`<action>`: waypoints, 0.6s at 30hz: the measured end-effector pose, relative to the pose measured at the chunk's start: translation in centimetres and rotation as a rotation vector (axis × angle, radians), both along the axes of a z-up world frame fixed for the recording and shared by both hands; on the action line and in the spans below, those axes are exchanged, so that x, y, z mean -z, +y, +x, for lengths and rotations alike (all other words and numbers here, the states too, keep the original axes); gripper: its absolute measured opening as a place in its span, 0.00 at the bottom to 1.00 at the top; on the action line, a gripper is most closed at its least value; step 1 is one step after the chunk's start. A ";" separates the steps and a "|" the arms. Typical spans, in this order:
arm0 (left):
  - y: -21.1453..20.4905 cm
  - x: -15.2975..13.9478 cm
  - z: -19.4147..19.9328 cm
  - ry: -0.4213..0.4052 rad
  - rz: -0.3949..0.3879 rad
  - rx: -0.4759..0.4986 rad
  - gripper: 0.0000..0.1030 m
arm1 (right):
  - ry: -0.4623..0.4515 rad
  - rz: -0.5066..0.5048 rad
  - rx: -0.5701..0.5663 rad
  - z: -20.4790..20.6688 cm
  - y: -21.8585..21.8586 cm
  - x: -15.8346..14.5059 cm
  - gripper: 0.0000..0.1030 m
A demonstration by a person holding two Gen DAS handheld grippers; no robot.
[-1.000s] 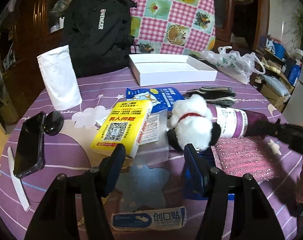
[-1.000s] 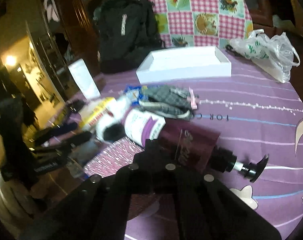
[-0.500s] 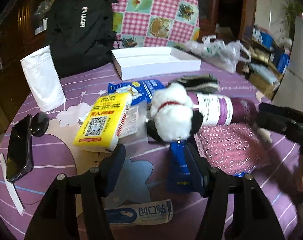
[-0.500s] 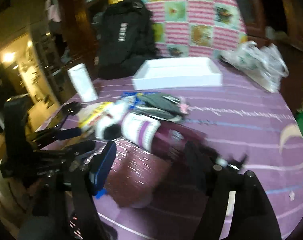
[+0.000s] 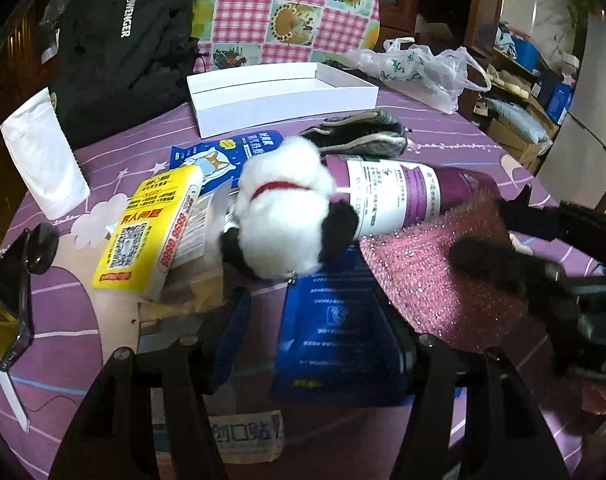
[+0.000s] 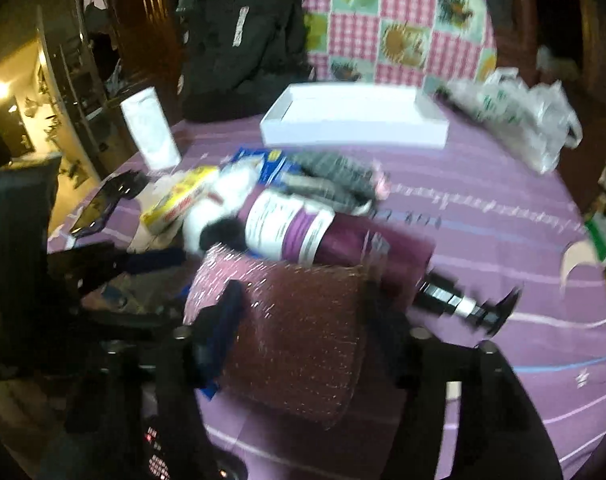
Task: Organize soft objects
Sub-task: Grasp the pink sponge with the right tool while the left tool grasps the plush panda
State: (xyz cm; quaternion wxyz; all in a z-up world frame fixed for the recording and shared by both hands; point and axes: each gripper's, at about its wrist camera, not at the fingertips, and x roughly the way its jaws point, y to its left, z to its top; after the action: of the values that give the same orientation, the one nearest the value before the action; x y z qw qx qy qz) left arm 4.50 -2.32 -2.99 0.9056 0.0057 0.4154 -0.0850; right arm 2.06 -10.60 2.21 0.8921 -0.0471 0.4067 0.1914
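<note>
A round worktop [image 5: 443, 120] under a purple cloth was seen crowded with things. At its far side lay a shallow white box [image 5: 283, 92], open at the top, with nothing visible inside it. Right of the box a plastic bag [image 5: 415, 68] lay crumpled; its contents could not be made out. Left of the box a black backpack [image 5: 123, 48] stood closed, with a white pouch [image 5: 43, 160] upright in front of it.

In the middle a plush panda [image 5: 287, 220] lay against a purple bottle [image 5: 407, 196] on its side. A pair of grey gloves [image 5: 363, 136] lay just beyond them. Near the bottle a pink glittery sponge [image 5: 443, 280] rested partly on a blue packet [image 5: 335, 332]. A yellow pack [image 5: 147, 232] lay left of the panda, and a phone [image 5: 13, 312] at the left edge.

The left gripper [image 5: 315, 332] was held with its fingers apart over the blue packet, just short of the panda, clamped on nothing. The right gripper [image 6: 299, 320] was closing, its fingers straddling the sponge; whether they touched it could not be told through the blur.
</note>
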 end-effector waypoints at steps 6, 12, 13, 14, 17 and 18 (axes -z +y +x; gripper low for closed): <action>0.4 -0.5 0.2 -0.014 -0.025 -0.017 0.58 | 0.017 -0.005 0.026 1.2 -0.4 -1.1 0.17; 1.2 -2.1 -0.1 -0.065 -0.066 -0.043 0.58 | 0.011 0.077 0.005 1.7 -1.0 -3.4 0.15; 1.2 -2.5 -0.2 -0.075 -0.069 -0.047 0.58 | 0.002 0.080 -0.002 1.7 -0.9 -3.9 0.15; 1.2 -2.9 -0.2 -0.086 -0.071 -0.050 0.58 | -0.011 0.083 -0.010 1.7 -0.7 -4.7 0.15; 1.4 -4.6 -0.1 -0.121 -0.085 -0.069 0.58 | -0.045 0.104 -0.018 1.9 -0.6 -6.2 0.15; 1.5 -4.9 0.0 -0.128 -0.090 -0.075 0.58 | -0.055 0.113 -0.018 2.0 -0.6 -6.6 0.15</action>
State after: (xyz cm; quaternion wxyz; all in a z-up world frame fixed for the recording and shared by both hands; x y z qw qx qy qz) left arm 4.45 -0.79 1.93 0.9322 -0.0449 0.3525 -0.0691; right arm 4.10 -11.16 8.78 0.9024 -0.0055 0.3701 0.2205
